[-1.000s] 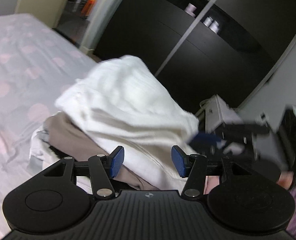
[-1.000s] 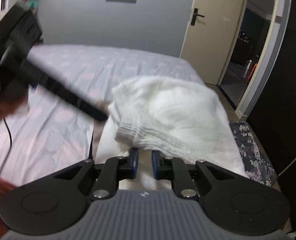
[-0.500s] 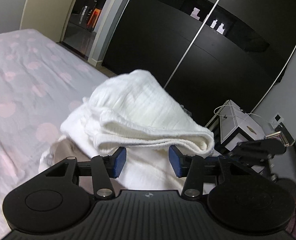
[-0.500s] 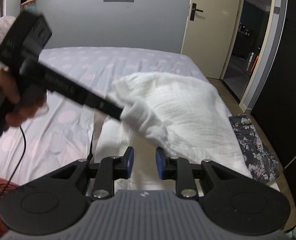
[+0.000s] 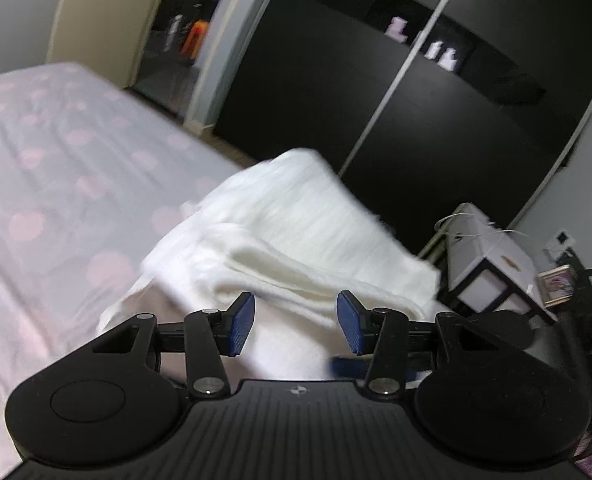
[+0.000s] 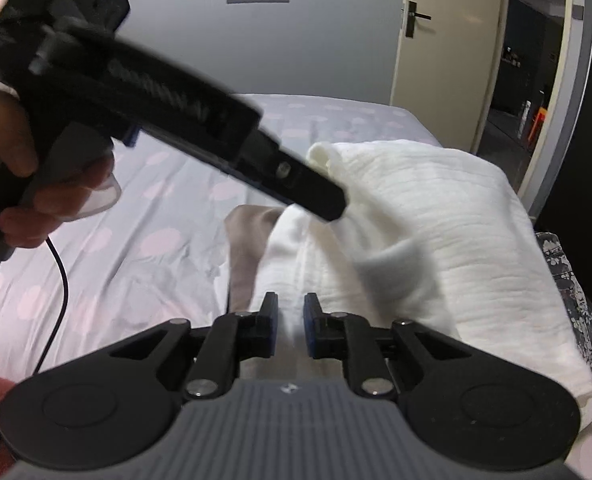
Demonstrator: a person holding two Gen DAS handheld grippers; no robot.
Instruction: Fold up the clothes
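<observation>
A white textured garment [image 5: 319, 240] lies folded in a thick bundle on the bed, on top of a taupe garment [image 6: 248, 248]. My left gripper [image 5: 294, 328] is open and empty just in front of the bundle's near edge. In the right wrist view the left gripper's black body [image 6: 176, 120] crosses above the white garment [image 6: 435, 232], with its tip near the bundle's raised corner. My right gripper [image 6: 290, 330] hovers over the garment's near edge with a narrow gap between the pads and nothing in it.
The bed [image 5: 56, 200] has a lilac sheet with pink dots. A black sliding wardrobe [image 5: 415, 100] stands beyond it, with a small white side table [image 5: 491, 264] at the right. A door [image 6: 447, 60] stands at the back. A dark floral cloth [image 6: 575, 312] lies at the bed's right edge.
My right gripper has opened a little and let go of the white garment. My left gripper has drawn back and risen from the bundle, which now rests on the bed.
</observation>
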